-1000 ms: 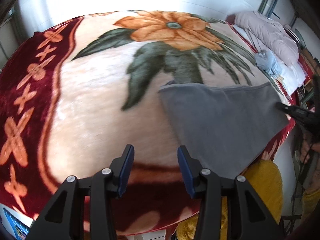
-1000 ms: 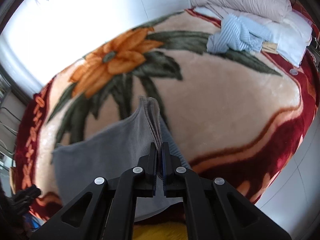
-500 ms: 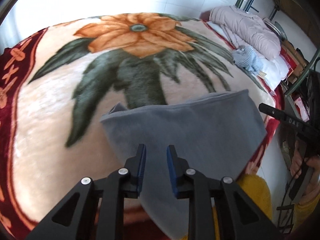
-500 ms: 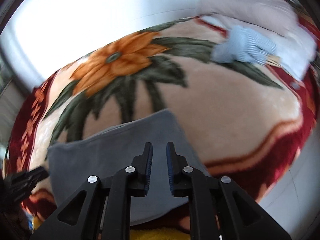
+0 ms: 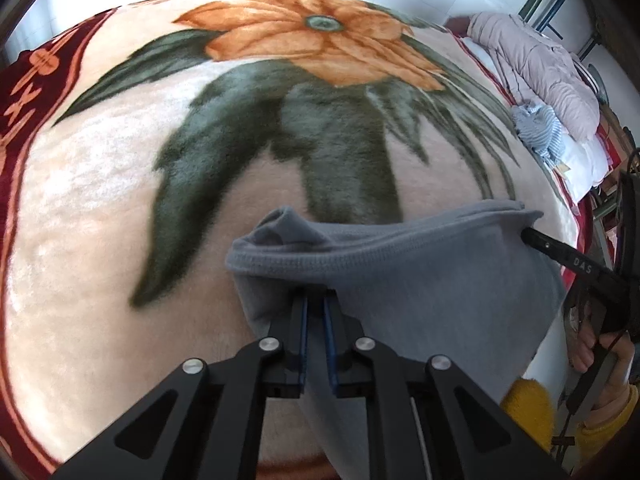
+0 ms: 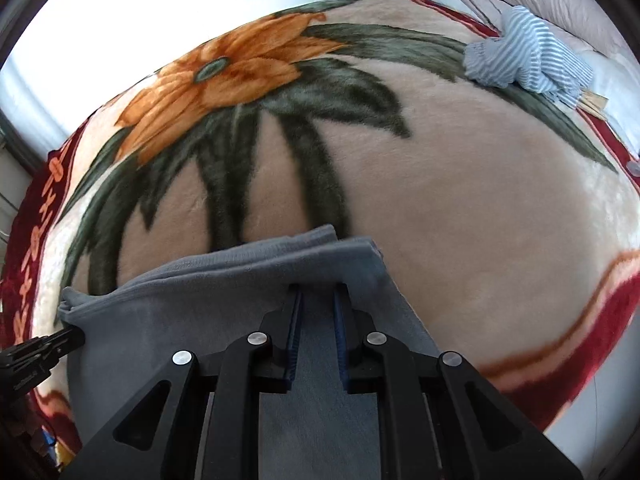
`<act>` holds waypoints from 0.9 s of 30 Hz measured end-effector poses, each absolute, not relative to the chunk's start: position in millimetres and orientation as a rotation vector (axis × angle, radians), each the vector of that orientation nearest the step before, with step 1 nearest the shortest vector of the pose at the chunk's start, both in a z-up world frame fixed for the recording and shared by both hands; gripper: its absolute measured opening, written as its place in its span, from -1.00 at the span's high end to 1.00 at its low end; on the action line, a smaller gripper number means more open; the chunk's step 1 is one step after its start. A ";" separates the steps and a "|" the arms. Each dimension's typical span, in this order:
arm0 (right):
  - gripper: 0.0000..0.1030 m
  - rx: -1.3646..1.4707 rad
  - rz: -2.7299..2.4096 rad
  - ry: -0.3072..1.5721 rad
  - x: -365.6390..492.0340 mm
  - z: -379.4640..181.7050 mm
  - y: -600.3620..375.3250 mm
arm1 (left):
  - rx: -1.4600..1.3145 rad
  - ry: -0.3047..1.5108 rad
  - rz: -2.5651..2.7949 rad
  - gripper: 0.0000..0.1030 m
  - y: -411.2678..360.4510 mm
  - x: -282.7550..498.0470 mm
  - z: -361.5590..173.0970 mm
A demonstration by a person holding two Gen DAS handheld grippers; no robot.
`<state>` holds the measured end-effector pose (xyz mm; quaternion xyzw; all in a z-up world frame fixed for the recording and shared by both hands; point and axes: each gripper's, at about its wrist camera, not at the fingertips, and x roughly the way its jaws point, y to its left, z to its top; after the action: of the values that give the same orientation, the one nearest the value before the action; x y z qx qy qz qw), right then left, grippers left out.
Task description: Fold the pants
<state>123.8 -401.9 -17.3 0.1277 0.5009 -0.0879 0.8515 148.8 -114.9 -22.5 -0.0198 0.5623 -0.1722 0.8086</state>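
Note:
The grey pants (image 5: pixel 420 280) lie folded near the front edge of a bed covered by a floral blanket (image 5: pixel 100 208). My left gripper (image 5: pixel 315 300) is shut on the pants' left corner, and the cloth bunches up over its tips. My right gripper (image 6: pixel 317 294) has its jaws narrowly apart around the pants' (image 6: pixel 180 320) right edge, with grey cloth between the fingers. In the left wrist view the right gripper's finger (image 5: pixel 560 254) pokes into the right end of the cloth. In the right wrist view the left gripper (image 6: pixel 44 350) meets the left end.
A blue striped garment (image 6: pixel 524 60) lies at the far right of the blanket, next to a pink quilted coat (image 5: pixel 540 68) and white pillow (image 6: pixel 616 84). The person's hand and yellow sleeve (image 5: pixel 600 412) are at the right. The bed's front edge is just below the pants.
The left gripper moved onto the pants' left corner and shut on it. The right gripper let go of the fold, then settled over the right edge with its jaws a little wider.

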 end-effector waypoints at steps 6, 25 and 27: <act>0.70 0.289 -0.173 1.054 83.0 -0.8 -397.2 | -0.061 1.182 -0.376 0.55 -100.2 114.5 -6.4; 0.46 0.294 -0.234 1.137 47.5 -29.0 -387.6 | -0.159 1.268 -0.440 0.10 -106.4 64.4 -21.3; 0.38 0.316 -0.230 1.102 35.8 -17.4 -386.3 | -0.155 1.280 -0.429 0.10 -108.4 65.9 -26.9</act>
<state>35.8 -386.3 -17.4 0.1493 0.5203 -0.1087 0.8338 65.9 -108.4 -26.9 -0.0717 0.5918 -0.1985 0.7780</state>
